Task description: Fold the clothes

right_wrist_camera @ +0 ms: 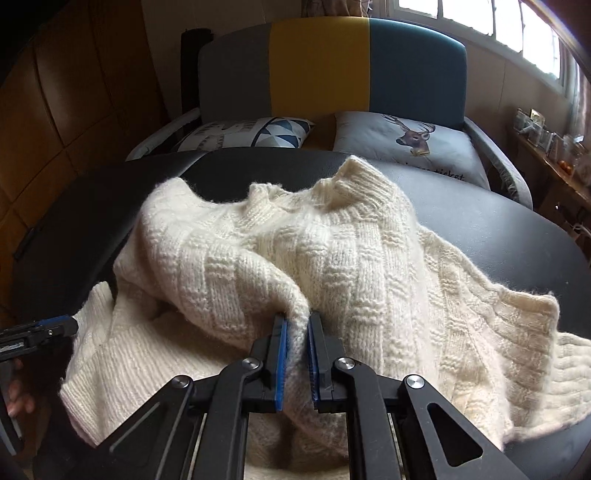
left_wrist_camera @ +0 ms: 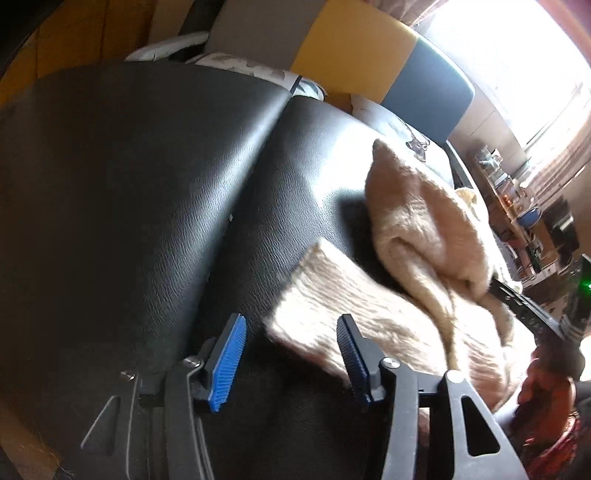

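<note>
A sofa (right_wrist_camera: 332,70) with a backrest in grey, yellow and teal panels stands behind the black leather surface (right_wrist_camera: 480,229); two cushions, one geometric (right_wrist_camera: 251,134), one with a deer (right_wrist_camera: 410,144), lie on its seat. Wooden panelling (right_wrist_camera: 74,110) lies left of it; bright windows (right_wrist_camera: 517,29) and a cluttered shelf (right_wrist_camera: 550,147) to its right

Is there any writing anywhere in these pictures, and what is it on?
"ticket": the end of a dark line along the front edge of the grey deer cushion; the words before it are hidden behind the cream knit sweater.
Items on the windowsill shelf: too small to read.
</note>
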`<state>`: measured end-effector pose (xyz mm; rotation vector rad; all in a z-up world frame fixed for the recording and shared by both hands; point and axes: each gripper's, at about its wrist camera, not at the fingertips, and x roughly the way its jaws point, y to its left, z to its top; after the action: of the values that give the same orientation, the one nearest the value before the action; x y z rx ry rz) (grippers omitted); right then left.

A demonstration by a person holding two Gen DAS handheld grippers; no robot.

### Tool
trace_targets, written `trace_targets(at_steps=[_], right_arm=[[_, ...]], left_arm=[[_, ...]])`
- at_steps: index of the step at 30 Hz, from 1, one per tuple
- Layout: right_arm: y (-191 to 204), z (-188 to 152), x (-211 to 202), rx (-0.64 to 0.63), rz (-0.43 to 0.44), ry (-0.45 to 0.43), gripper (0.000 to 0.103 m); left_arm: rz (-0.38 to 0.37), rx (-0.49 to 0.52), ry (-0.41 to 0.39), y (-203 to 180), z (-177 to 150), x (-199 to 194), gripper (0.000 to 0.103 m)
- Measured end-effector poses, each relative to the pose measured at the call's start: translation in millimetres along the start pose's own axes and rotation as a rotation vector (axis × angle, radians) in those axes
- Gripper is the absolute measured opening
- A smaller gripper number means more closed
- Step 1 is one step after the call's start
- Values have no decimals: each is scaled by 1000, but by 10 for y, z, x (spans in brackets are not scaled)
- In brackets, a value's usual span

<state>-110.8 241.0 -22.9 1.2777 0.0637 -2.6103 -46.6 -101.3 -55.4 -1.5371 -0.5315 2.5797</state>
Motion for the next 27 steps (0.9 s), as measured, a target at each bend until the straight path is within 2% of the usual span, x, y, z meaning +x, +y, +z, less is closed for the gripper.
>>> trace_targets(at_steps=[5, 8, 11, 13, 14, 17, 23, 27], right_arm=[[-17, -5, 7, 21, 23, -3, 11], [-24, -12, 9, 32, 36, -5, 11], [-36, -24, 7, 41, 46, -6, 11], [-42, -32, 5, 45, 51, -7, 11], [-44, -34, 7, 48, 52, -7, 11], [-51, -40, 12, 58, 56, -6, 11], [-65, -53, 22, 77, 65, -3, 11], [-74, -62, 29, 90, 70, -1, 11]], left_arm=[[-100, -84, 27, -12, -65, -25, 56], [-147, -117, 58, -69, -119, 21, 48], [-179, -129, 86, -164, -167, 106, 33], [-203, -124, 97, -222, -183, 161, 9], [-221, -111, 107, -251, -187, 198, 5], [-230, -44, 97, -375, -202, 230, 3], [-198, -20, -63, -393, 60, -104, 3], [-180, -4, -125, -317, 316, -257, 3]])
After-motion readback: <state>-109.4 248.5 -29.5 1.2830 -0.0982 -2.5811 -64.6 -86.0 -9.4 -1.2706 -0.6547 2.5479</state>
